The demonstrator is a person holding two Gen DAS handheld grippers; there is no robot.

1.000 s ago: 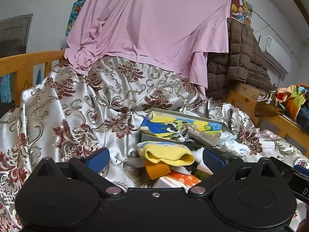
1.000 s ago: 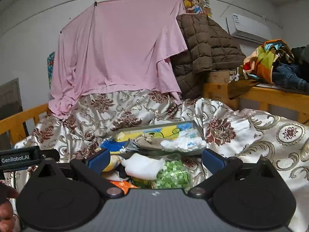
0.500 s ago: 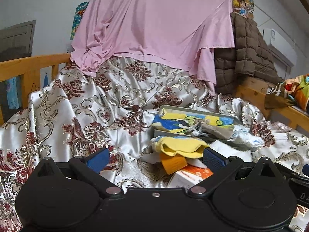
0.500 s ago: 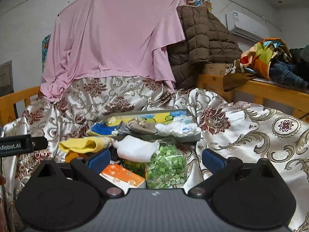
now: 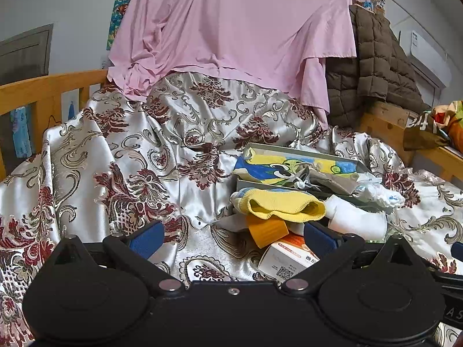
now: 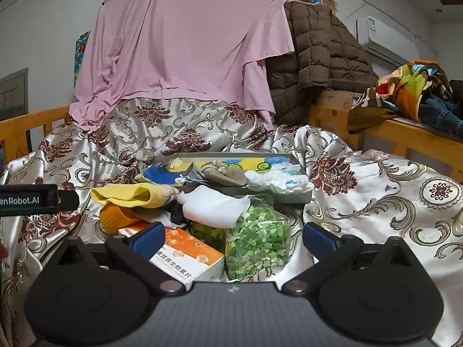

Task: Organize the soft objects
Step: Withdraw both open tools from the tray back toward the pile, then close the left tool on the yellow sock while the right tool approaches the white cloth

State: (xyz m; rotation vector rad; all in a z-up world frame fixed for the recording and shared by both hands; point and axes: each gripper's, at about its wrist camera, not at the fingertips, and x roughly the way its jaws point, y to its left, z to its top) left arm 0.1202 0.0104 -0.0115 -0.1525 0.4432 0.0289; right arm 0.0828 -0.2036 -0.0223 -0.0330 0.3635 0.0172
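A patterned satin bedspread [image 6: 376,190] covers the bed, with a pink sheet [image 6: 188,46] hung behind it and a brown quilted jacket [image 6: 324,57] to its right. On the bedspread sits a shallow tray [image 6: 292,196] holding a blue-and-yellow cloth [image 5: 269,167] and a white sock [image 6: 277,180]. In front of the tray lie a yellow sock [image 5: 283,205], a white cloth [image 6: 214,209], a bag of green bits [image 6: 257,243] and an orange box [image 6: 185,251]. The left tongs [image 5: 228,238] and the right tongs [image 6: 231,237] are both spread wide, holding nothing, near the pile.
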